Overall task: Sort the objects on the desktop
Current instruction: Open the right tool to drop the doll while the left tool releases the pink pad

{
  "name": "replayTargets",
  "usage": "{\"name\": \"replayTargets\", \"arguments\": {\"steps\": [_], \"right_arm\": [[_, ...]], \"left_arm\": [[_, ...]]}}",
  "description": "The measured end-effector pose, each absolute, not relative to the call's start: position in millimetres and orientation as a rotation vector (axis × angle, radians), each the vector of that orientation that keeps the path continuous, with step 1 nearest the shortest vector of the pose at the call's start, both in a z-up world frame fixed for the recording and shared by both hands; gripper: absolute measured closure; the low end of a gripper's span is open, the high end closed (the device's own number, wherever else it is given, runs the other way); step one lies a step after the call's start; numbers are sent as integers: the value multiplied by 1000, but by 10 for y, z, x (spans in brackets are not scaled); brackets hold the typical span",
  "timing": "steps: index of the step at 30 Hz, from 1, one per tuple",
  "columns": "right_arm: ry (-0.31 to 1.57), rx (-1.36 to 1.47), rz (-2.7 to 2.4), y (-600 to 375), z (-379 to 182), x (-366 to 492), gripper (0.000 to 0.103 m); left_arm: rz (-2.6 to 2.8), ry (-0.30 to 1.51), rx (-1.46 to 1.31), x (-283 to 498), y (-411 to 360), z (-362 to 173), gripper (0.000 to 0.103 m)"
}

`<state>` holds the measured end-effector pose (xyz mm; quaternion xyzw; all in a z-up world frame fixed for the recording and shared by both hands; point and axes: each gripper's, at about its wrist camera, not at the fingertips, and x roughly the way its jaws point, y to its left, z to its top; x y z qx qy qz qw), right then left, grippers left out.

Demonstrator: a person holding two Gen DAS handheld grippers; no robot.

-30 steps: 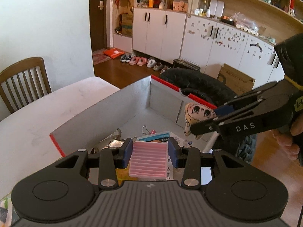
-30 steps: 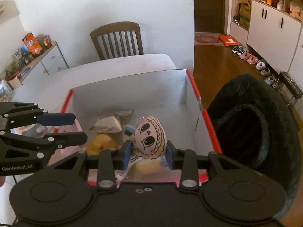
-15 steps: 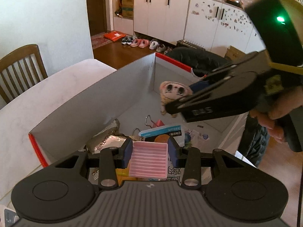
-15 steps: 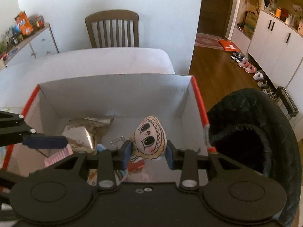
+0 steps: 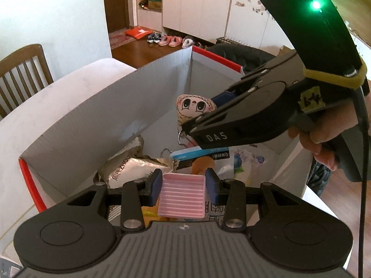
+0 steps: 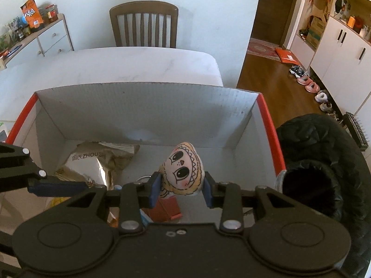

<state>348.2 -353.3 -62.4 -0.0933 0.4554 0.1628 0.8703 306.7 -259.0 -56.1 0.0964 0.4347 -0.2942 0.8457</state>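
A grey cardboard box (image 5: 116,115) with red rims sits on the white table; it also fills the right wrist view (image 6: 143,111). My left gripper (image 5: 183,185) is shut on a pink ribbed tray (image 5: 182,194), held over the box's near end. My right gripper (image 6: 180,185) is shut on a small plush doll head (image 6: 183,173) with big drawn eyes, tilted, low inside the box. In the left wrist view the doll (image 5: 194,104) sticks out of the right gripper (image 5: 201,115), which crosses above and to the right of the pink tray.
Inside the box lie a silver snack bag (image 6: 85,162), a blue-white packet (image 5: 199,155), a red item (image 6: 167,208) and a metal clip. A wooden chair (image 6: 143,23) stands behind the table (image 6: 116,67). A black padded jacket (image 6: 320,162) lies right of the box.
Both grippers have moved forward over the box and lower into it. The right gripper has come closer to the left one, and the doll has tilted in its grip.
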Motion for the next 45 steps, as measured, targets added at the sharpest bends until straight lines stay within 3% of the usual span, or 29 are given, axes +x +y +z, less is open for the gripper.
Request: {"name": "replayTargets", "arguments": {"steps": [18, 23, 28, 36, 40, 43, 45], "right_arm": [[982, -173, 367, -3640, -555, 3430, 60], [979, -162, 392, -3688, -504, 3343, 59], [972, -144, 419, -3744, -434, 3258, 58], [941, -120, 462, -3806, -278, 3088, 48], [922, -107, 480, -3827, -200, 2997, 47], [908, -106, 493, -3827, -149, 2922, 38], [891, -117, 503, -3803, -108, 2863, 38]], "left_arm": [[-647, 983, 181, 3133, -2550, -569, 63], [-639, 988, 173, 3095, -2537, -556, 51], [-631, 982, 166, 3053, -2506, -538, 48], [-613, 946, 112, 2916, -2383, -397, 48], [-585, 919, 89, 2802, -2289, -303, 48], [-564, 896, 67, 2704, -2210, -231, 48], [-550, 877, 58, 2627, -2146, -171, 48]]}}
